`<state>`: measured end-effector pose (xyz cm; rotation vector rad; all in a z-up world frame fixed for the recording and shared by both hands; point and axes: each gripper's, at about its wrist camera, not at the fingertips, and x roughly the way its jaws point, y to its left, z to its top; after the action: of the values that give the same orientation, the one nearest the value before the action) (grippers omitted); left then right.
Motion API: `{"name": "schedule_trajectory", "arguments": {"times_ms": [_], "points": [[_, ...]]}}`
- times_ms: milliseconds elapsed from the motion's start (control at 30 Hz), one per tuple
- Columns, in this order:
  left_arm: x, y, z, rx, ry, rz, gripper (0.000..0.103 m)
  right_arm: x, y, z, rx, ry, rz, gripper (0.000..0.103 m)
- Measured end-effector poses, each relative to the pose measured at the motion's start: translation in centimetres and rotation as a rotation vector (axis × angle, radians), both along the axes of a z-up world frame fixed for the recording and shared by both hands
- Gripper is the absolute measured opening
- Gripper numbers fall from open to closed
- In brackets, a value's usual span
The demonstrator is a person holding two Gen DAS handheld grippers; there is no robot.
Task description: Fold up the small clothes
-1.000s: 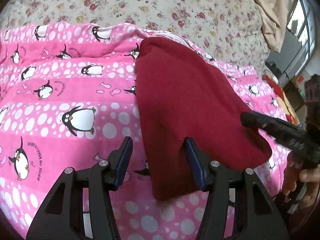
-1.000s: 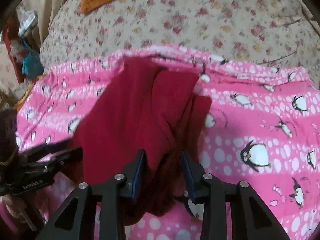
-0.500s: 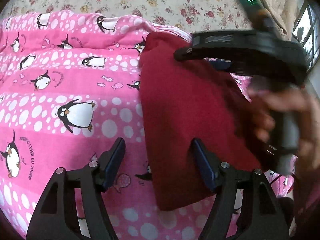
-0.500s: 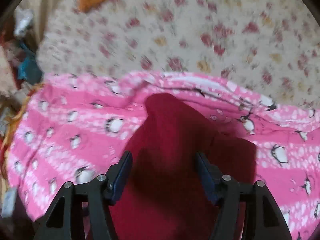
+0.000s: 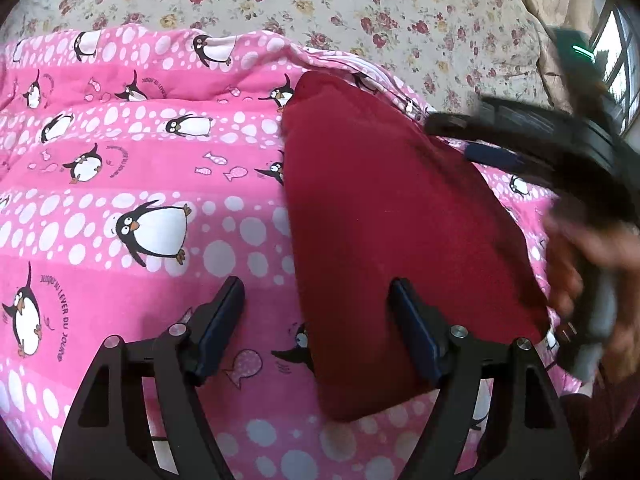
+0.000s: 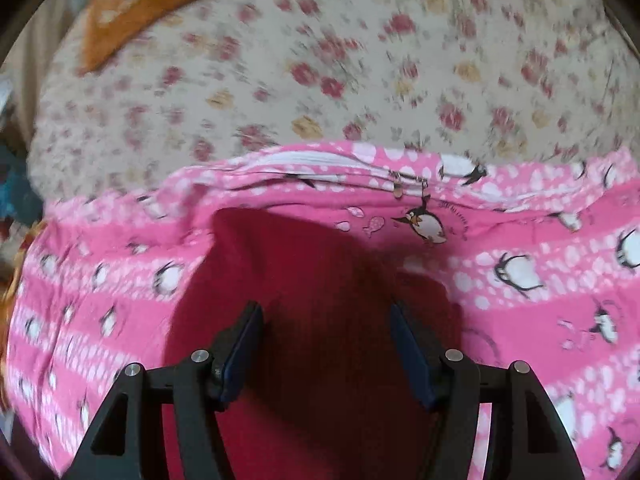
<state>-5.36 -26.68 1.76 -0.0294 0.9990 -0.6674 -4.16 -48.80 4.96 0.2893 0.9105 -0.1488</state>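
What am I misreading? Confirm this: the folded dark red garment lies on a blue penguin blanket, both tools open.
The colour is wrong. The left wrist view shows the dark red garment on a pink penguin blanket. Left tool and right tool are open.

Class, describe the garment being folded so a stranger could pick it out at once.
Find the pink penguin-print blanket spread over the floral bedsheet. On it lies a dark red garment, folded flat. It is the only plain, unpatterned cloth there.

Open tool [image 6: 326, 346] over red garment [image 6: 320, 264]
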Motion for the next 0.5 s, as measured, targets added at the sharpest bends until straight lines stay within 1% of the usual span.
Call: {"name": "schedule_trajectory", "arguments": {"times_ms": [100,167,200,233,267,300,333,367,400,433,500], "points": [[-0.1,0.1,0.0,-0.001,-0.001,0.002,0.077,-4.0,0.7,1.2,-0.044,-0.041,0.026,0.070],[-0.2,0.0,0.0,0.002,-0.011,0.004,0.077,-6.0,0.3,0.8,-0.072,-0.042,0.009,0.072],[-0.3,-0.1,-0.1,0.004,-0.018,0.006,0.079,-6.9,0.0,0.1,-0.092,-0.028,-0.004,0.073],[-0.3,-0.2,-0.2,0.005,-0.020,0.003,0.080,-7.3,-0.5,-1.1,-0.117,0.011,-0.017,0.073],[-0.4,-0.2,-0.3,0.006,-0.024,-0.002,0.080,-7.5,-1.1,-1.9,-0.120,0.036,-0.016,0.073],[-0.4,-0.2,-0.4,0.001,-0.028,-0.009,0.082,-8.0,-1.6,-2.7,-0.090,0.023,-0.011,0.075],[-0.4,-0.2,-0.4,-0.005,-0.029,-0.018,0.083,-8.7,-2.3,-3.0,-0.051,-0.025,-0.022,0.083],[-0.4,-0.2,-0.5,-0.009,-0.027,-0.023,0.083,-9.2,-3.0,-3.3,-0.034,-0.060,-0.037,0.088],[-0.3,-0.1,-0.6,-0.016,-0.023,-0.025,0.083,-9.3,-3.7,-3.7,-0.004,-0.077,-0.051,0.095],[-0.2,0.0,-0.6,-0.025,-0.018,-0.025,0.083,-9.3,-4.2,-3.9,0.036,-0.082,-0.058,0.096],[0.0,0.1,-0.7,-0.036,-0.010,-0.025,0.083,-8.9,-5.4,-4.4,0.160,-0.080,-0.067,0.096]]}}
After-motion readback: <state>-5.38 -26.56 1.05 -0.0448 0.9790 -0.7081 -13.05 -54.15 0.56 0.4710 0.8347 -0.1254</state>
